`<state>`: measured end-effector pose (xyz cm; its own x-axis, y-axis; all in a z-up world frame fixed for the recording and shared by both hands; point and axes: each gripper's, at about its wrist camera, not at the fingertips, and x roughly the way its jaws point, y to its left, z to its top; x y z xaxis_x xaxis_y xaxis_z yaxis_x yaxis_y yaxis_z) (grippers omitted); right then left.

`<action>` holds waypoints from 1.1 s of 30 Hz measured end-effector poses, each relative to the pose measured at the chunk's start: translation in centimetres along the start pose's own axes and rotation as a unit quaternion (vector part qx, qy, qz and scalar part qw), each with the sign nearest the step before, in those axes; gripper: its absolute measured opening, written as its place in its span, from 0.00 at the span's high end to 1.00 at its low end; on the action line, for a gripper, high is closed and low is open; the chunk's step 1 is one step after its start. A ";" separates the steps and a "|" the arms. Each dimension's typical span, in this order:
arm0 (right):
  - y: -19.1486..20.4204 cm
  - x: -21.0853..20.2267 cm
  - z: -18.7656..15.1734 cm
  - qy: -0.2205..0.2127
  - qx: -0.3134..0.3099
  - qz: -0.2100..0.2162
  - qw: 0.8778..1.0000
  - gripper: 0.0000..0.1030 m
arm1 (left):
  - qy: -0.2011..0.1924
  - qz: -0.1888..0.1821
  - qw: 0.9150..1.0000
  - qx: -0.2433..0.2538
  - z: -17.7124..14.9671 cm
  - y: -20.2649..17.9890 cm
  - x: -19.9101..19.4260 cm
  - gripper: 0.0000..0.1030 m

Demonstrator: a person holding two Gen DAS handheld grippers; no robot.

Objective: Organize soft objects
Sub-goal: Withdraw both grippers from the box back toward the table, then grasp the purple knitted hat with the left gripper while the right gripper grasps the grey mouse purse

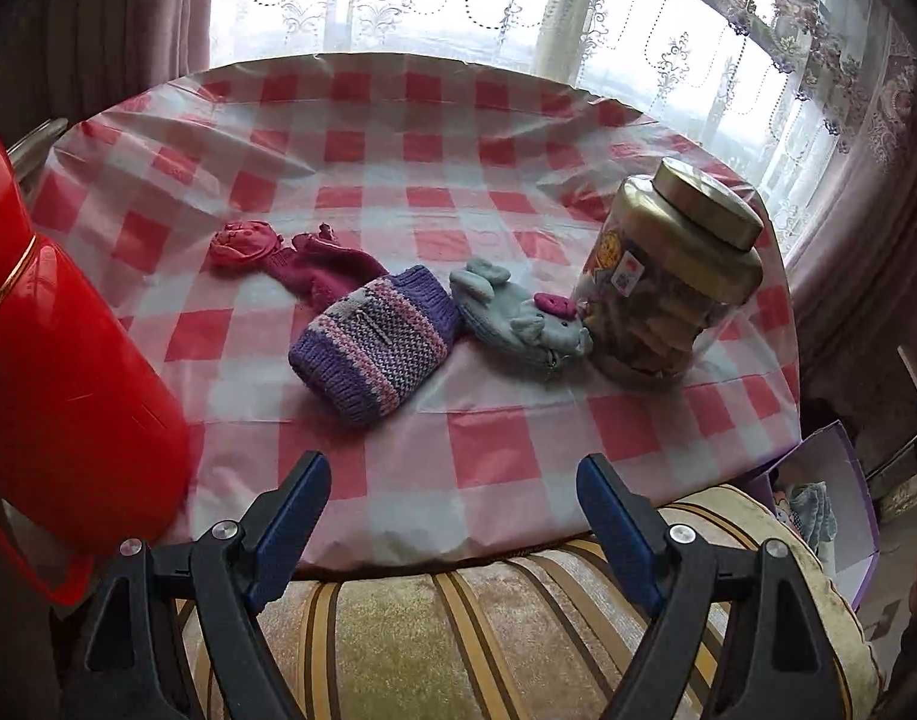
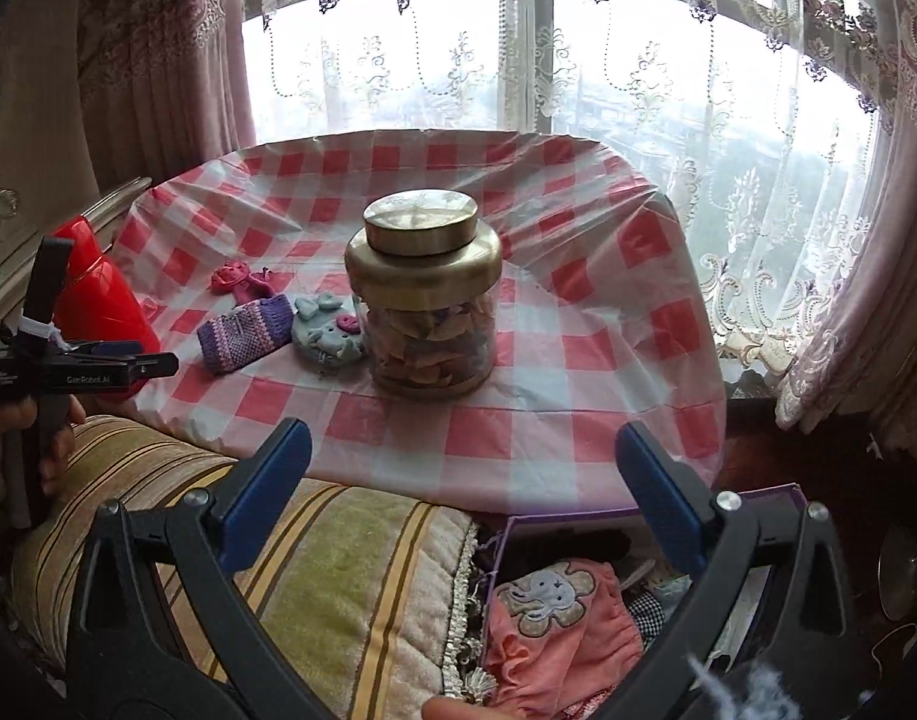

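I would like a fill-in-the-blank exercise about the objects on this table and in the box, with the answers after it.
1. The clear jar with biscuits has a lid of ____ colour.
2. The purple striped knitted pouch lies between the dark pink knitted piece and the pale ____ plush purse.
3. The checked tablecloth is white and ____.
4. The pink garment lies inside a ____ box.

Answers: gold; blue; pink; purple

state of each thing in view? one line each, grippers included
left gripper: open, empty
right gripper: open, empty
jar: upright, lid on, filled
purple knit pouch: lying on the table
grey plush purse: lying beside the jar
pink knit item: lying flat
purple box: open, clothes inside
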<state>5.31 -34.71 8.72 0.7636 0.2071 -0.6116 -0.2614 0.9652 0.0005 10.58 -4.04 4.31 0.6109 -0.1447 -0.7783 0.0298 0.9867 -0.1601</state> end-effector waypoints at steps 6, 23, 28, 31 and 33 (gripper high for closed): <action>1.9 1.8 0.8 0.013 -0.013 0.029 0.999 0.01 | 0.013 0.014 1.000 0.022 1.0 0.6 1.7 0.18; 9.3 10.3 2.3 0.114 -0.132 0.062 0.983 0.01 | 0.052 0.082 0.991 0.097 4.9 1.8 8.9 0.17; 12.7 12.6 2.5 0.118 -0.187 0.072 0.973 0.01 | 0.077 0.104 0.986 0.105 5.2 2.8 11.9 0.17; 14.4 14.0 2.7 0.118 -0.219 0.060 0.967 0.01 | 0.087 0.083 0.989 0.090 5.1 3.7 12.5 0.18; 15.4 15.0 2.9 0.116 -0.240 0.049 0.962 0.01 | 0.092 0.077 0.989 0.087 4.9 3.9 12.9 0.28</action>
<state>14.46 -16.29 1.87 0.5834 0.1984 -0.7876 -0.6111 0.7459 -0.2648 22.47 -1.71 -3.39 0.4650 0.0120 -0.8852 0.0931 0.9937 0.0624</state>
